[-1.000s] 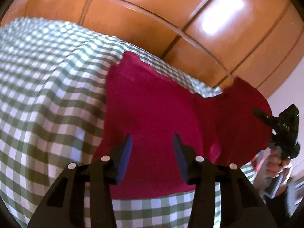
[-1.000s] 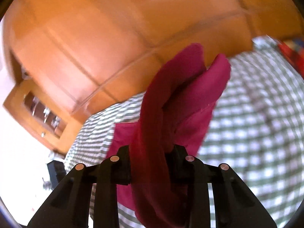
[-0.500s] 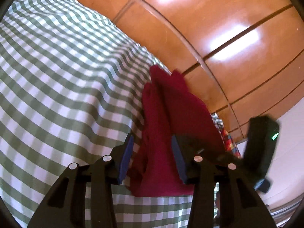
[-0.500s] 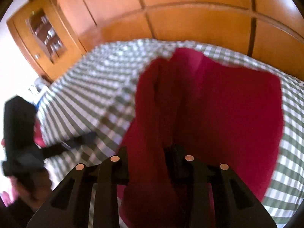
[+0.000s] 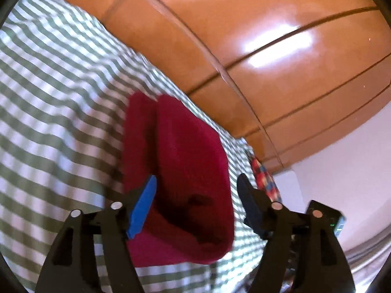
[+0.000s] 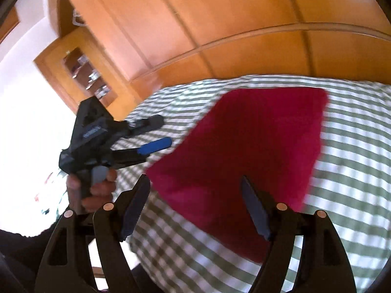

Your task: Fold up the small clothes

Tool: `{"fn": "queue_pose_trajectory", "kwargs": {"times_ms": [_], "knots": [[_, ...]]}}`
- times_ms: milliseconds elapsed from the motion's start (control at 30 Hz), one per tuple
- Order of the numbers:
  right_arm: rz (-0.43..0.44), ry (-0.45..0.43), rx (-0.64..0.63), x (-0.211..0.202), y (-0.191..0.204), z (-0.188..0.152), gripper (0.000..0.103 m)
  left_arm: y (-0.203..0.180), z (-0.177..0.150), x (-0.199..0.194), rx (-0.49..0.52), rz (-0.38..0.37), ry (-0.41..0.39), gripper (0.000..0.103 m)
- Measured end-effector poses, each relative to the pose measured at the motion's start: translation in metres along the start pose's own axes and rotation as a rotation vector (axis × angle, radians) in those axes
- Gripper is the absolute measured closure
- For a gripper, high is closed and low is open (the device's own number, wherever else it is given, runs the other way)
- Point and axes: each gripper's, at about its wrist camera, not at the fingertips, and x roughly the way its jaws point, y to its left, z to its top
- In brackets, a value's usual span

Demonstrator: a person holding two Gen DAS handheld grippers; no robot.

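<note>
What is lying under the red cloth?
The red cloth lies folded on the green-checked cover, which shows all around it. Whatever the cloth covers cannot be seen.

A bed (image 6: 354, 171) covered with a green-and-white checked cloth (image 5: 48, 97) was seen before wooden cupboard doors. A folded dark red garment (image 6: 256, 146) was laid flat on it, near its far edge, touching the cloth.
</note>
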Motion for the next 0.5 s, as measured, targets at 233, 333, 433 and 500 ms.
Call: {"fn": "queue_pose_trajectory", "kwargs": {"times_ms": [233, 333, 433, 500], "knots": [[-0.112, 0.04, -0.033, 0.022, -0.003, -0.024, 0.028, -0.006, -0.009, 0.033, 0.064, 0.159, 0.13, 0.077], [-0.127, 0.059, -0.068, 0.028, 0.0, -0.032, 0.028, -0.002, -0.022, 0.026, 0.089, 0.231, 0.117, 0.083], [-0.176, 0.102, -0.087, 0.037, -0.009, -0.047, 0.028, 0.025, -0.038, 0.022, 0.012, 0.243, 0.131, 0.083], [-0.181, 0.113, -0.083, 0.042, -0.013, -0.057, 0.028, 0.032, -0.048, 0.022, 0.009, 0.235, 0.119, 0.08]]}}
